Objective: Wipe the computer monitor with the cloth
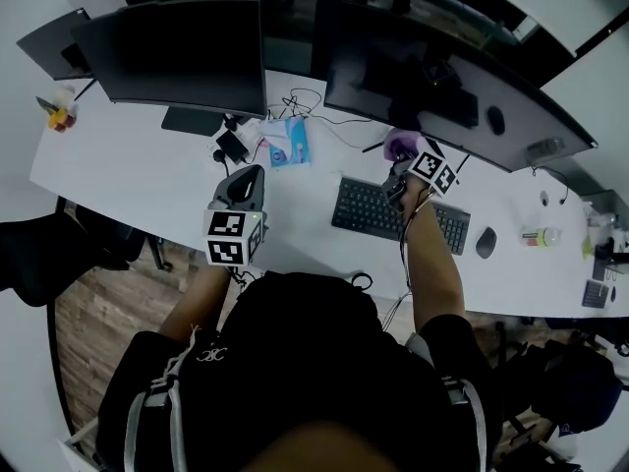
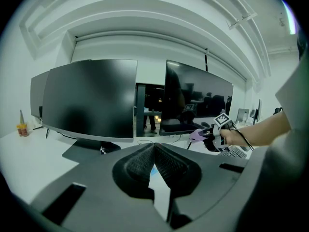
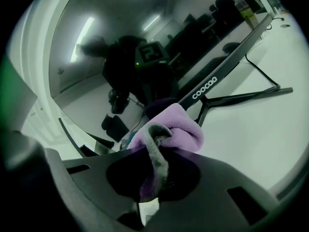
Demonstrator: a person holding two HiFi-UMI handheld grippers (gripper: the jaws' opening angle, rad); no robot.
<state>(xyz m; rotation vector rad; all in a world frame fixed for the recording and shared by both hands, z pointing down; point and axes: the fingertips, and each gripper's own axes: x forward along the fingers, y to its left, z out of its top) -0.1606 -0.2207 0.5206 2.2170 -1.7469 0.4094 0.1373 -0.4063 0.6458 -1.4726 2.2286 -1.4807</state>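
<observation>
In the head view the curved right monitor (image 1: 442, 77) stands at the back of the white desk (image 1: 128, 165). My right gripper (image 1: 403, 160) is shut on a purple cloth (image 1: 399, 144) and holds it at that monitor's lower left edge. In the right gripper view the cloth (image 3: 171, 129) bulges out of the jaws, close to the dark screen (image 3: 145, 42) just above its bottom bezel. My left gripper (image 1: 243, 187) hovers over the desk in front of the left monitor (image 1: 177, 52). Its jaws (image 2: 154, 151) are shut with nothing between them. The left gripper view also shows the cloth (image 2: 197, 135).
A black keyboard (image 1: 393, 214) lies under my right arm, with a mouse (image 1: 486, 242) and a bottle (image 1: 541, 235) to its right. A blue packet (image 1: 287, 144) and cables sit between the monitors. The monitor's stand legs (image 3: 241, 98) spread across the desk.
</observation>
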